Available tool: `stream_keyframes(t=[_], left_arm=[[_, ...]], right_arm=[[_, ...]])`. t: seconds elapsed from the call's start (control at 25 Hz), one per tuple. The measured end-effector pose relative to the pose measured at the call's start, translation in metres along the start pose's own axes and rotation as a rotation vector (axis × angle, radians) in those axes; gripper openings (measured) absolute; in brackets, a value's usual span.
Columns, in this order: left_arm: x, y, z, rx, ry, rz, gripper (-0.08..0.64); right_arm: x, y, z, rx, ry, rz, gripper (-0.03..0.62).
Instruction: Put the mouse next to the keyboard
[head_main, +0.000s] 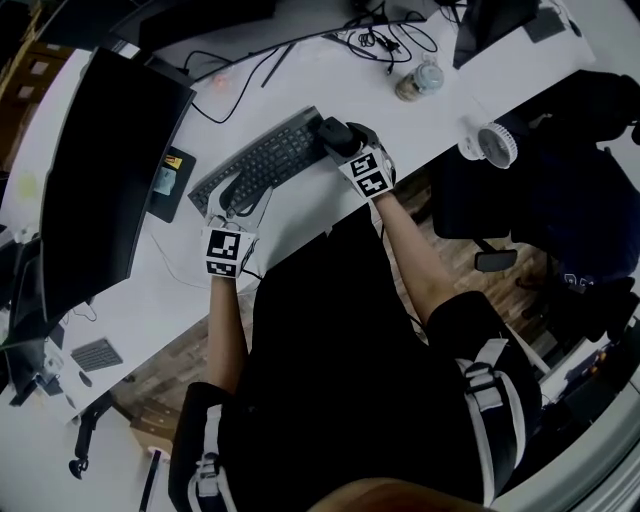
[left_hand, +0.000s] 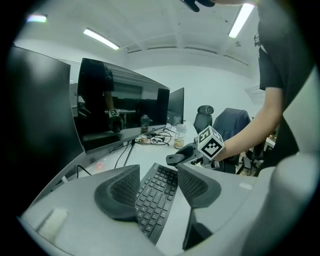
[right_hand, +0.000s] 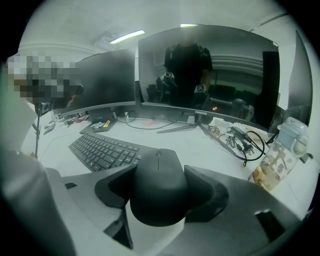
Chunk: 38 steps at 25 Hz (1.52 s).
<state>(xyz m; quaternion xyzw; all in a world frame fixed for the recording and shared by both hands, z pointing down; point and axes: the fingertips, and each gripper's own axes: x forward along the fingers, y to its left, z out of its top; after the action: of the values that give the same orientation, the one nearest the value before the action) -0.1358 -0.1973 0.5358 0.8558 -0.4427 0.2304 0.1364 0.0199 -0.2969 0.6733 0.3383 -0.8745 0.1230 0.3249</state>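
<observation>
A black mouse (right_hand: 159, 185) sits between the jaws of my right gripper (right_hand: 160, 192), which is shut on it; both pads press its sides. In the head view the mouse (head_main: 333, 133) is at the right end of the black keyboard (head_main: 262, 159), held by the right gripper (head_main: 345, 143). From the left gripper view the same mouse (left_hand: 179, 155) hangs just above the desk beyond the keyboard (left_hand: 156, 197). My left gripper (left_hand: 157, 187) is open over the keyboard's near end, nothing between its pads. It shows in the head view too, as the left gripper (head_main: 235, 203).
A white desk (head_main: 330, 80) carries a large dark monitor (head_main: 105, 160) at the left, cables (head_main: 385, 40) and a clear bottle (head_main: 420, 80) at the back right. A small white fan (head_main: 492, 145) stands at the desk's right edge. A dark office chair (head_main: 560, 200) is beside the desk.
</observation>
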Motion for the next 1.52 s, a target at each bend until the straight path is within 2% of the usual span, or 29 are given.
stream_keyframes(t=[0.84,1.52], left_arm=[[0.04,0.0,-0.003,-0.023,0.072,-0.059,0.235],[0.061,0.006,0.002,-0.015,0.095,-0.079,0.235]], right_arm=[[0.033,-0.052,-0.014,0.105,0.05,-0.065,0.295],[0.057,-0.065,-0.024,0.142,0.085,-0.064,0.295]])
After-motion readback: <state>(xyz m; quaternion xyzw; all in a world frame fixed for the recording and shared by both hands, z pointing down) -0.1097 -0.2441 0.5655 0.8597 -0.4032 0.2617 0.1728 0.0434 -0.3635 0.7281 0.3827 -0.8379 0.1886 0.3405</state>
